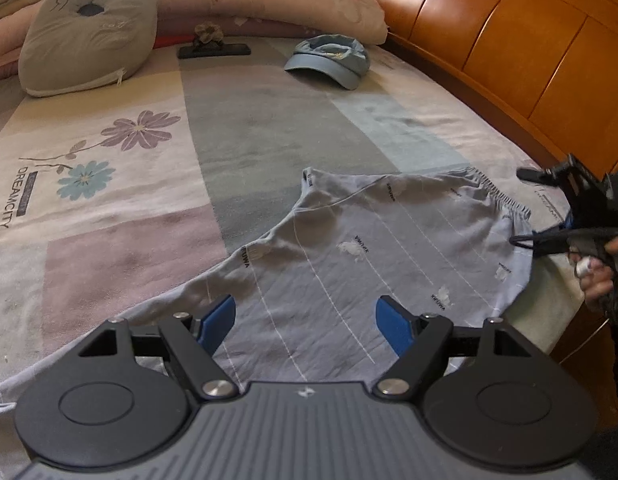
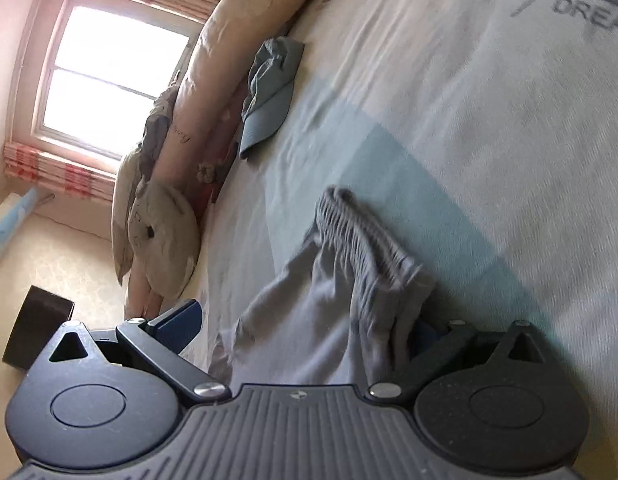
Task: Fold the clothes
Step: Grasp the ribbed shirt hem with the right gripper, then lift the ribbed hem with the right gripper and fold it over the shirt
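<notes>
Grey shorts [image 1: 373, 248] lie on the bed [image 1: 121, 184] near its front edge, toward the headboard-side corner. They are spread mostly flat, one leg pointing toward the pillows, elastic waistband [image 2: 365, 236] bunched at the headboard side.

Left gripper [image 1: 305, 320] hovers over the near hem, fingers [image 1: 219, 320] spread wide, nothing between them. Right gripper [image 2: 309, 332] sits at the waistband; cloth drapes between its fingers and hides the far one. The visible finger stands well out, so it looks released rather than clamped.

Progress: no crisp fold visible. The garment reads as laid out in a single spread, possibly already halved leg-on-leg; can't settle that from here. Folding into a compact stack is what's left.

Blue cap [image 1: 329, 60] and cushion [image 1: 89, 36] sit well apart, near the far edge.
</notes>
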A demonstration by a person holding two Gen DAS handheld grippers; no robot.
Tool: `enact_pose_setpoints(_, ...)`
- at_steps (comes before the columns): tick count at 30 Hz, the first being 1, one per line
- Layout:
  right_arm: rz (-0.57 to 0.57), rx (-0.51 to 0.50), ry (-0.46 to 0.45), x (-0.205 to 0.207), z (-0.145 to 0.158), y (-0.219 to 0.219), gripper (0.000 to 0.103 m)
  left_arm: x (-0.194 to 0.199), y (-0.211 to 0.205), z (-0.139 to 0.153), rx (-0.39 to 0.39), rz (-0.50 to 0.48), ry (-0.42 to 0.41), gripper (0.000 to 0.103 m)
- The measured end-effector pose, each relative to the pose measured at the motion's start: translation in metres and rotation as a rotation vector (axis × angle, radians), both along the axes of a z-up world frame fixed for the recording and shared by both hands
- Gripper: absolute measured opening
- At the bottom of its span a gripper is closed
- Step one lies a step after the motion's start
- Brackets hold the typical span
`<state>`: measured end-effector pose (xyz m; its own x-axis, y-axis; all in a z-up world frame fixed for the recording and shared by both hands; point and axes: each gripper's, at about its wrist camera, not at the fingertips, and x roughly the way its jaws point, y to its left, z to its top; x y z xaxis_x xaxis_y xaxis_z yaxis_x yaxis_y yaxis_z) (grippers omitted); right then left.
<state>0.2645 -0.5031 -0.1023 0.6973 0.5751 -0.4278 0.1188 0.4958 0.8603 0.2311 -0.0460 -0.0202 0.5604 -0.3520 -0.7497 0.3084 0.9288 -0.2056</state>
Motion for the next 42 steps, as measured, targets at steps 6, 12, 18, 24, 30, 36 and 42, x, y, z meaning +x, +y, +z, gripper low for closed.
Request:
enact_pose_setpoints(6, 0.047, -0.072, -0.085, 0.008, -0.001, 0.012, 0.103, 0.006, -0.005, -0.005, -0.024, 0.006, 0.012, 0.078)
enact_pose_setpoints(12, 0.037, -0.161, -0.176, 0.006, -0.003, 0.014, 0.101, 0.002, -0.006, -0.004, -0.021, -0.001, 0.007, 0.078)
enact_pose_setpoints(18, -0.082, -0.215, -0.202, -0.014, -0.02, 0.0, 0.044, 0.004, 0.0, -0.004, -0.018, 0.028, 0.015, 0.078)
enact_pose_setpoints(24, -0.169, -0.233, -0.147, -0.009, -0.023, 0.001, 0.03, 0.006, -0.008, -0.007, -0.013, -0.007, 0.023, 0.078)
enact_pose_setpoints(30, -0.162, -0.31, -0.137, -0.007, -0.02, 0.003, 0.018, 0.005, -0.007, -0.006, -0.001, -0.005, 0.017, 0.078)
enact_pose_setpoints(36, -0.123, -0.437, -0.096, -0.005, -0.005, 0.02, 0.016, 0.0, -0.001, 0.0, 0.016, 0.032, 0.011, 0.077)
enact_pose_setpoints(42, -0.068, -0.516, -0.13, -0.006, 0.026, 0.038, 0.015, -0.006, 0.006, 0.012, 0.048, 0.042, -0.014, 0.077)
